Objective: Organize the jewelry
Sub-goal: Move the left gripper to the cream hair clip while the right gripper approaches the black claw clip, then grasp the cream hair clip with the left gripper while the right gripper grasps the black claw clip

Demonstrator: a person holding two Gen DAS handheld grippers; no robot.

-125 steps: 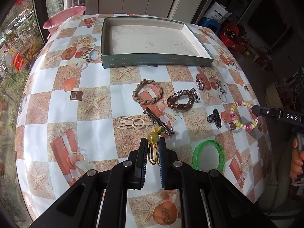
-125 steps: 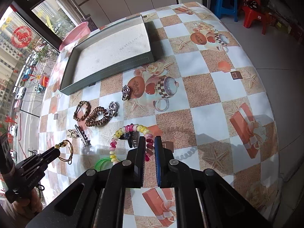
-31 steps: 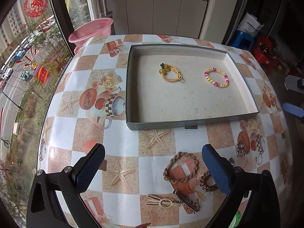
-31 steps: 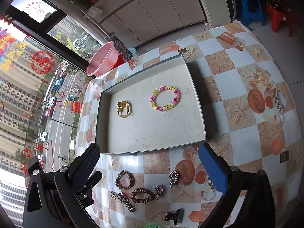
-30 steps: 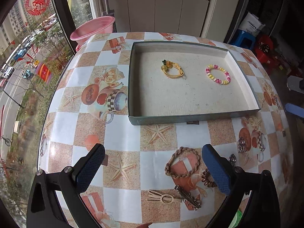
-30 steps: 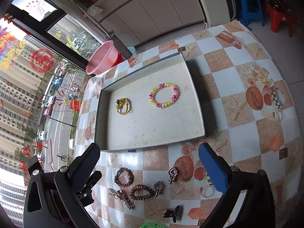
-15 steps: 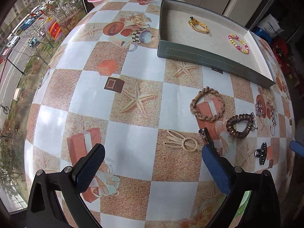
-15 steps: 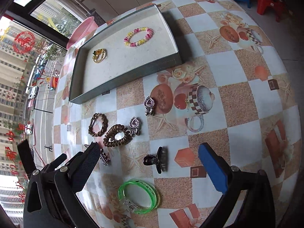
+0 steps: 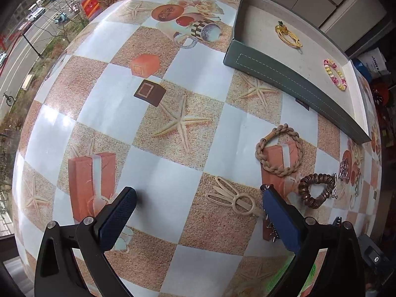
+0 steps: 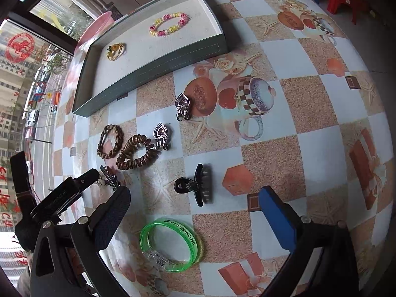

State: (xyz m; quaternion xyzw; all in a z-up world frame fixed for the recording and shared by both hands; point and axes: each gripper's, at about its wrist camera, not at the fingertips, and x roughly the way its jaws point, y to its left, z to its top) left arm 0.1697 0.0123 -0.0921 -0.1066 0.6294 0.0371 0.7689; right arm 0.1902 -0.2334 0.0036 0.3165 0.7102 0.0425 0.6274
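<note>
Both tools, left tool (image 9: 198, 212) and right tool (image 10: 195, 212), are lowered from the tray (image 10: 153, 71), where two bracelets already lie, and are held spread over the worktop (image 9: 173, 168) for the cream hairpin (image 9: 232, 199) and green bangle (image 10: 170, 242).

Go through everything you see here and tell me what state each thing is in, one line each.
Left claw: open, empty.
Right claw: open, empty.
Tray: holds two pieces.
Beaded bracelet: in tray.
Yellow hair tie: in tray.
Green bangle: on table.
Black claw clip: on table, closed.
Brown coil tie: on table.
Braided bracelet: on table.
</note>
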